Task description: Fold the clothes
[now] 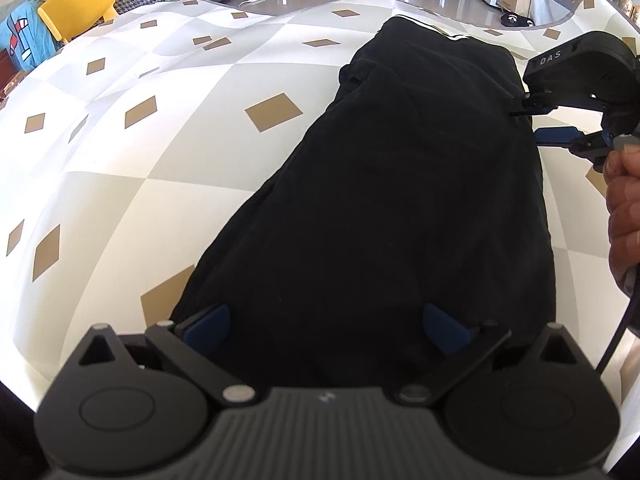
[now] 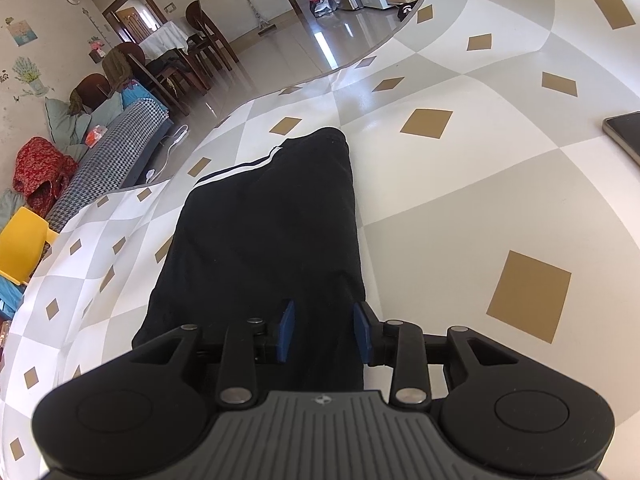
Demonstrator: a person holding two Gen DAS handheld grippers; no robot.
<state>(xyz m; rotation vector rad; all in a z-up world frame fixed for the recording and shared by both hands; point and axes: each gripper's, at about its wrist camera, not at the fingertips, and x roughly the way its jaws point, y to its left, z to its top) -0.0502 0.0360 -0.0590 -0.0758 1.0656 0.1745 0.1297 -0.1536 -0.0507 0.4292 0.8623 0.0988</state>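
Presently, black garment [image 1: 400, 200] lies folded lengthwise on checked tablecloth [image 1: 120, 160], left gripper [image 1: 326, 330] spread wide over its near end, right gripper [image 2: 324, 332] parted, straddling its right edge.

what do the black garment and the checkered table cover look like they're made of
Black garment: soft matte knit, probably cotton or fleece; it absorbs light and creases softly. Table cover: smooth glossy sheet, likely vinyl or oilcloth; it shows window glare and rippled edges.

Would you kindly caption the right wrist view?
Right gripper open over folded black garment on checkered tablecloth.
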